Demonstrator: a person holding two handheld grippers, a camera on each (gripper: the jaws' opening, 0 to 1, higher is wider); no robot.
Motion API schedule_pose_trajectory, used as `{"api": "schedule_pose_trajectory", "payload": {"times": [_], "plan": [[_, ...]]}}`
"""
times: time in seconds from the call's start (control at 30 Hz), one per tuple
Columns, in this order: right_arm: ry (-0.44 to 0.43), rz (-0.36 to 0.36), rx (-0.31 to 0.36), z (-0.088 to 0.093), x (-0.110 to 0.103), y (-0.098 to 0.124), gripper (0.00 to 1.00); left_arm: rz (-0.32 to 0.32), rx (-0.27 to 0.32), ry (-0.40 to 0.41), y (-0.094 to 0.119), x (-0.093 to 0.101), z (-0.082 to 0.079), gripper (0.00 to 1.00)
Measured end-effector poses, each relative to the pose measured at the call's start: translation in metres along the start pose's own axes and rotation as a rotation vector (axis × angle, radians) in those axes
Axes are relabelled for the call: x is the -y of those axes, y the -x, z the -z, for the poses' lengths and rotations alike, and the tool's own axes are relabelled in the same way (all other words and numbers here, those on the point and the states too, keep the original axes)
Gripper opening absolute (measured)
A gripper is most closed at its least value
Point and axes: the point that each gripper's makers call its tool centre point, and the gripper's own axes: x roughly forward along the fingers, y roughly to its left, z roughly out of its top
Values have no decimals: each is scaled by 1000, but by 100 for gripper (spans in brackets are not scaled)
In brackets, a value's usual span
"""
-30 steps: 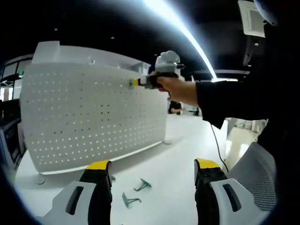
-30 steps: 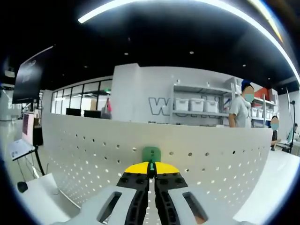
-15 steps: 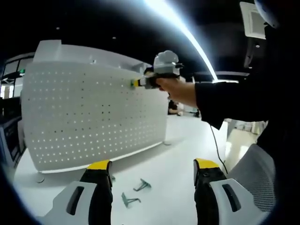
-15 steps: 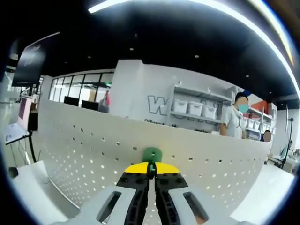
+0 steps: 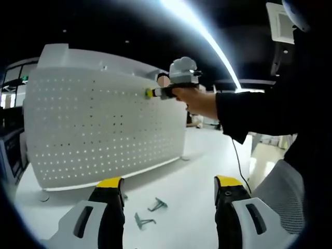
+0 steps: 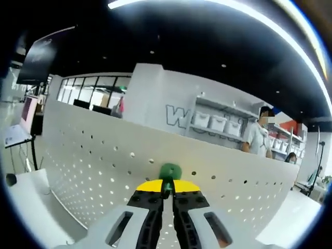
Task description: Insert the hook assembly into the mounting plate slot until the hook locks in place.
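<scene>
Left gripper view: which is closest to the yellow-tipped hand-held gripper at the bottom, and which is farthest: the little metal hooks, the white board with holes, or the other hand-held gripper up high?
1. Metal hooks: on the table, between the left hand-held gripper tips.
2. Pegboard: standing behind them, to the left.
3. Right hand-held gripper: up high, at the pegboard's top edge, seemingly farthest.

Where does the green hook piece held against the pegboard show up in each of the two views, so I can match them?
Left gripper view: the green hook is a small speck at the tip of the right gripper, near the pegboard's upper right.
Right gripper view: the green hook sits at centre, just above the closed yellow-tipped jaws of the right gripper.
Shared landmark: the white pegboard.
</scene>
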Motion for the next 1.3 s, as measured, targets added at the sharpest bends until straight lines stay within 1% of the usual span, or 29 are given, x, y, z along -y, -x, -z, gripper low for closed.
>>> {"api": "schedule_pose_trajectory", "payload": {"times": [0.13, 0.27, 0.47, 0.57, 0.63, 0.73, 0.83, 1.0, 1.1, 1.2, 1.3], "plan": [[1, -5, 3, 0, -1, 1, 9, 5, -3, 2, 0, 1, 1, 71], [-42, -14, 17, 0, 1, 5, 15, 4, -1, 5, 0, 1, 0, 72], [-48, -23, 24, 2, 6, 14, 17, 6, -5, 4, 0, 2, 1, 71], [-85, -43, 35, 1, 8, 21, 24, 5, -10, 1, 0, 2, 3, 71], [-84, -49, 41, 1, 9, 24, 25, 3, -10, 3, 0, 1, 3, 71], [-89, -63, 48, 0, 11, 30, 33, 0, -11, 2, 0, 1, 4, 70], [-110, -70, 76, -6, 14, 35, 41, -4, -14, -1, 0, 0, 4, 70], [-119, -88, 97, -11, 11, 43, 52, -7, -23, -6, 0, -1, 6, 70], [-131, -101, 106, -13, 8, 49, 55, -9, -26, -8, 0, -1, 7, 69], [-158, -119, 116, -15, 5, 53, 62, -12, -28, -8, 0, -3, 8, 69], [-175, -134, 132, -18, 2, 61, 64, -15, -32, -10, -1, -3, 8, 69]]}}
